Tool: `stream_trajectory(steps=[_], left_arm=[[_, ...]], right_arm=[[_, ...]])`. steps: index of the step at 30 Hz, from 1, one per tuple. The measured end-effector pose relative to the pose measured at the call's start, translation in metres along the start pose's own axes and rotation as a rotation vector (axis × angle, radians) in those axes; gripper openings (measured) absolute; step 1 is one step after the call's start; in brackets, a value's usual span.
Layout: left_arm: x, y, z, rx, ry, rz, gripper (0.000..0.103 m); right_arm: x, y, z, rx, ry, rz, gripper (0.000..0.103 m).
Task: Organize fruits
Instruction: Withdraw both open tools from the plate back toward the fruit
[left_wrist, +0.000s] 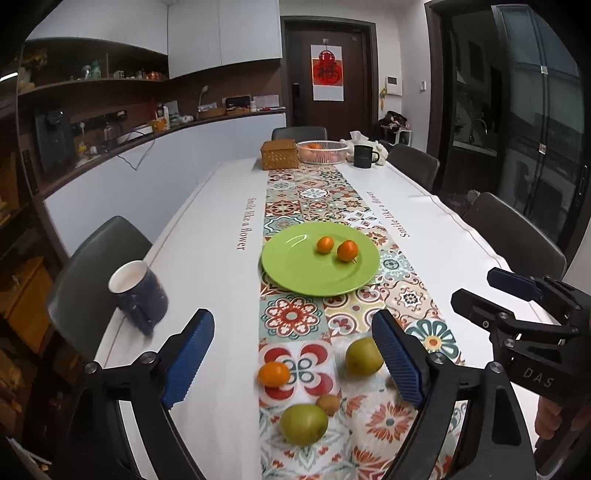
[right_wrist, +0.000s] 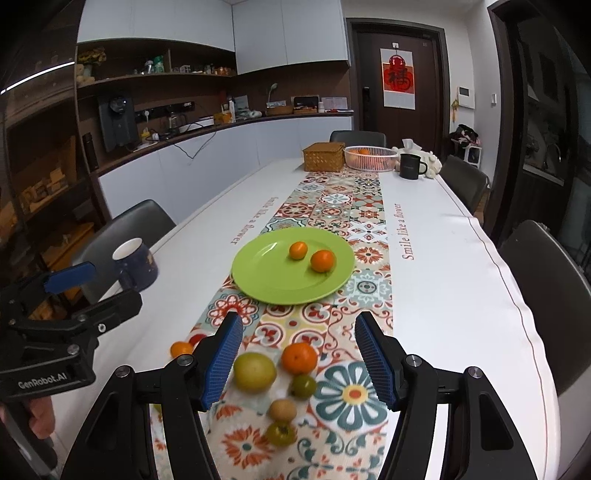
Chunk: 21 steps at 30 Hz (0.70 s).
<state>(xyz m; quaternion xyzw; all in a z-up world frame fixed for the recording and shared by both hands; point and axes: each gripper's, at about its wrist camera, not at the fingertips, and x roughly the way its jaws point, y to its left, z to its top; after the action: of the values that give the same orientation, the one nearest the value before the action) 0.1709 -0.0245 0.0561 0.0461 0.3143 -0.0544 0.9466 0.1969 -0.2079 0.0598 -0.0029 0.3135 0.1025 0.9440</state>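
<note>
Green plate (left_wrist: 295, 275): lies on the patterned runner (left_wrist: 291, 314) at the table's middle, holding two small oranges (left_wrist: 325, 244) side by side, just apart.
Blue mug (left_wrist: 138, 295): stands at nine o'clock of the plate, near the table's left edge.
Left gripper (left_wrist: 291, 360): blue pads spread wide, nothing between them; it hangs above the loose fruit at six o'clock of the plate.
Loose fruit, left wrist view: an orange (left_wrist: 273, 373), two green pears (left_wrist: 364, 356), and a small brown fruit (left_wrist: 328, 403) lie on the runner, none touching a pad.
Loose fruit, right wrist view: a pale green fruit (right_wrist: 255, 371), an orange, a small green fruit (right_wrist: 303, 386), a brown one and a blurred greenish one cluster together.
Right gripper (right_wrist: 299, 363): jaws apart, holding nothing, above that cluster.
Far end, twelve o'clock: a wicker box (right_wrist: 324, 157), a white basket (right_wrist: 371, 158) with oranges, and a dark mug (right_wrist: 410, 166).
</note>
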Motion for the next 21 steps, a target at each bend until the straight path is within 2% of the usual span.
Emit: stream_trajectory(steps=[10,21], left_arm=[[-0.022,0.003,-0.038,0.061,-0.015,0.041,0.089],[-0.010,0.001,-0.077,0.057,0.077,0.011,0.089]], right_arm=[[-0.018,0.011,-0.025,-0.029,-0.009,-0.030,0.064],[-0.014,0.021,-0.059,-0.059,0.060,-0.027,0.064]])
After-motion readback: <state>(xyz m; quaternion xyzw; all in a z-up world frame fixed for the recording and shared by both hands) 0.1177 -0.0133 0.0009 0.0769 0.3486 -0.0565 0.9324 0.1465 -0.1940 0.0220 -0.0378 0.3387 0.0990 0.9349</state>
